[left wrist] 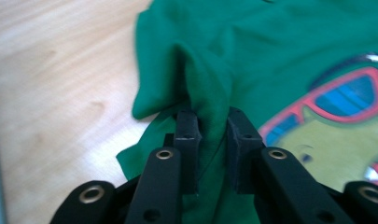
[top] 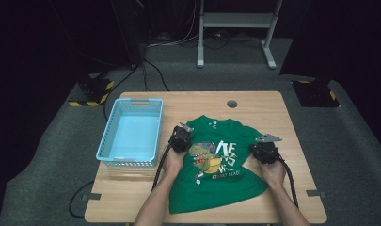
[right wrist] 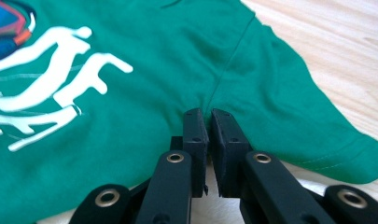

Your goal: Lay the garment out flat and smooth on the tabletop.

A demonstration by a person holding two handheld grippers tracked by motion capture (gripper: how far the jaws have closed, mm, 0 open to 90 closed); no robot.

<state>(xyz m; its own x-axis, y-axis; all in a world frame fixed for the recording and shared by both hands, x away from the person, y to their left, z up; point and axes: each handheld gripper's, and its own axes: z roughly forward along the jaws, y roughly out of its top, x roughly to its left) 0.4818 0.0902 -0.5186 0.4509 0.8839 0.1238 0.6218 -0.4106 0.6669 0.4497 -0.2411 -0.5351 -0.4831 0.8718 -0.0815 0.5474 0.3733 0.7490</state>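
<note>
While the wooden table (top: 273,106) carries everything here, the biggest thing on it is a green T-shirt (top: 211,188) lying print-up near the person's edge, its collar toward the far side and its hem toward the person. A dinosaur print (top: 204,157) in sunglasses sits on the chest beside white lettering (right wrist: 51,93). To the shirt's left, just apart from it, stands a light blue plastic basket (top: 150,106) with nothing in it.

Each hand works one side of the shirt at about sleeve level. The left tongs (left wrist: 213,126) are closed on a raised pleat of green cloth beside the left sleeve (left wrist: 154,88), the fabric bunched up between the jaws. The right tongs (right wrist: 209,123) are drawn almost together where the right sleeve (right wrist: 308,126) joins the body; a thin layer of cloth seems pinched between them, though the gap is too narrow to be sure how much.

Judging by its folds, the shirt is light, soft and limp: it will sag and crease wherever it is unsupported, and a thin pinch may slip free. It looks best held at the sleeve seams or shoulders, where doubled stitching gives the jaws something thicker to bite, with both sides lifted evenly so that the cloth does not twist.
</note>
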